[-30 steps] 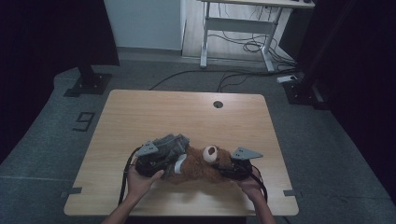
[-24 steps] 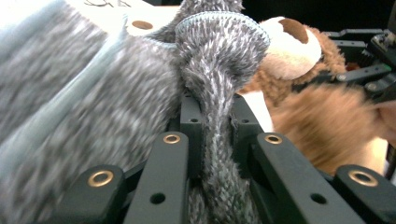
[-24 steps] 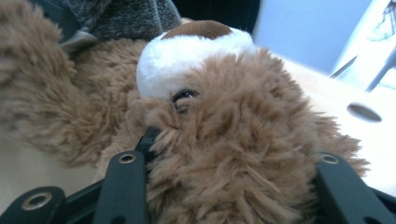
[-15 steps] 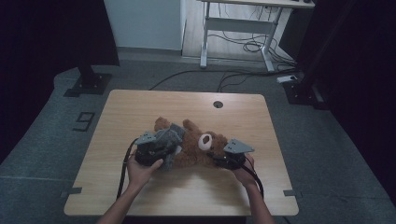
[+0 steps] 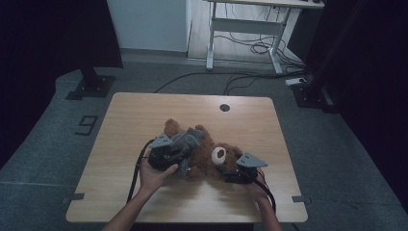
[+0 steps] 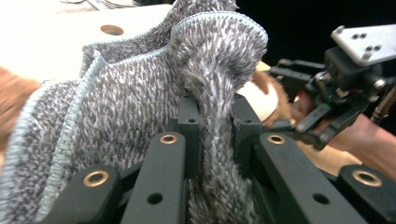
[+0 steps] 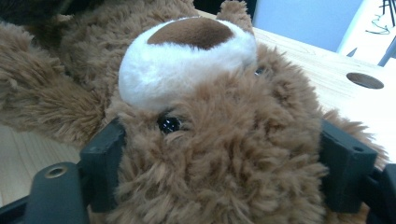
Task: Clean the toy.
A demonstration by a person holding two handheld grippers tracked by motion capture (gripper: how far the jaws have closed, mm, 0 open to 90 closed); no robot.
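1 brown teddy bear (image 5: 211, 156) lying on desk (image 5: 144, 113), near front edge, w/ 1 grey knit garment (image 5: 185, 142) over its body. Left gripper (image 6: 212, 121) pinched narrow on a fold of the garment. Right gripper (image 7: 219, 158) wide, jaws clamping bear's head either side.

Bare table (image 5: 144, 113) beyond the teddy bear (image 5: 211, 156), cable hole (image 5: 224, 107) aside.

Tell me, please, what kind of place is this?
Probably a lab or studio set up for recording. A lone wooden table stands on grey carpet, black curtains hang at both sides, cables lie on the floor under a desk frame, and a number marker is taped down.
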